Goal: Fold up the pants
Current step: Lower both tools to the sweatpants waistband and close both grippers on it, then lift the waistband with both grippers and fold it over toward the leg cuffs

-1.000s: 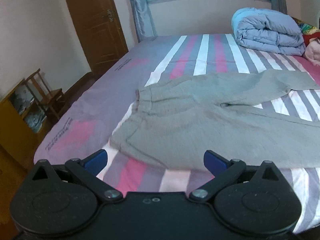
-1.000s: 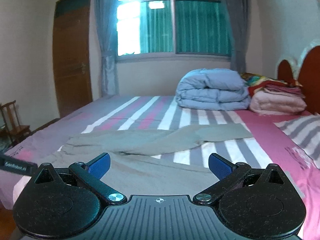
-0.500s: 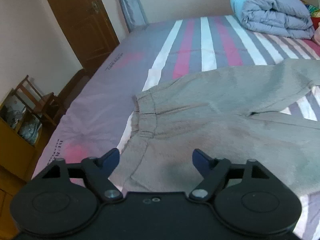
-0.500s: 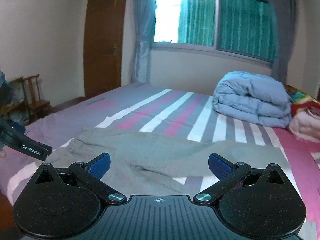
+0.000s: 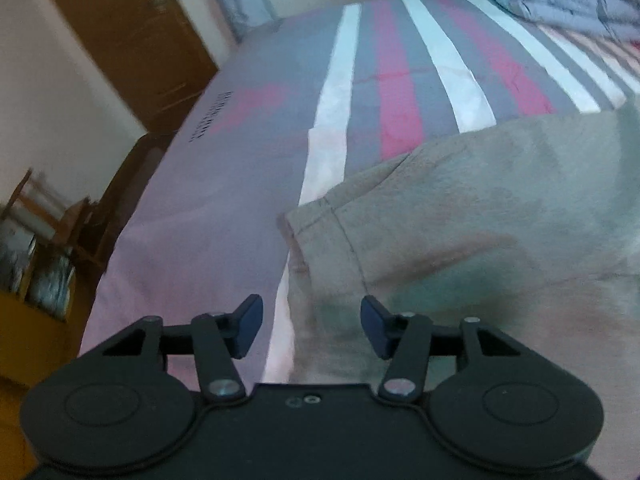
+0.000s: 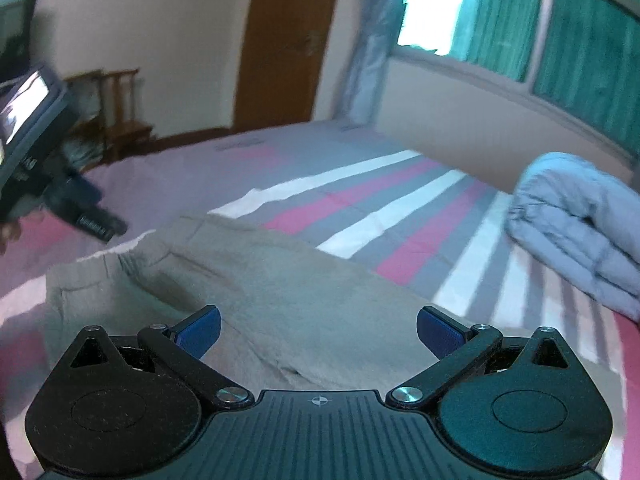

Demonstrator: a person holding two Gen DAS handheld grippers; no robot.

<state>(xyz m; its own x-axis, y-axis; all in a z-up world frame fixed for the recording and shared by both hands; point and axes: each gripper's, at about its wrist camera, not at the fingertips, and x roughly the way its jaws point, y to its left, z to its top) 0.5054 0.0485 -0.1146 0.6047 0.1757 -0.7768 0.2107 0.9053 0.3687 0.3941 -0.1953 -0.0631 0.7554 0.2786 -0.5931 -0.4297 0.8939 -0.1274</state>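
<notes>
Grey pants (image 5: 460,216) lie spread on the striped bed, waistband to the left. My left gripper (image 5: 311,326) is open, low over the waistband edge (image 5: 298,240), with the fabric between and just ahead of its blue pads. In the right wrist view the pants (image 6: 280,292) fill the foreground. My right gripper (image 6: 318,330) is wide open and empty above the upper part of the pants. The left gripper's body (image 6: 60,196) shows at the left of that view, near the waistband.
The bed sheet (image 5: 400,80) has pink, grey and white stripes. A folded blue duvet (image 6: 576,224) lies at the far right. A wooden door (image 6: 288,48), a wooden chair (image 6: 120,108) and a yellow shelf (image 5: 36,292) stand beyond the bed's left edge.
My left gripper has moved forward and down to the waistband and its jaws have narrowed somewhat. My right gripper has swung left and lower over the pants, still wide open.
</notes>
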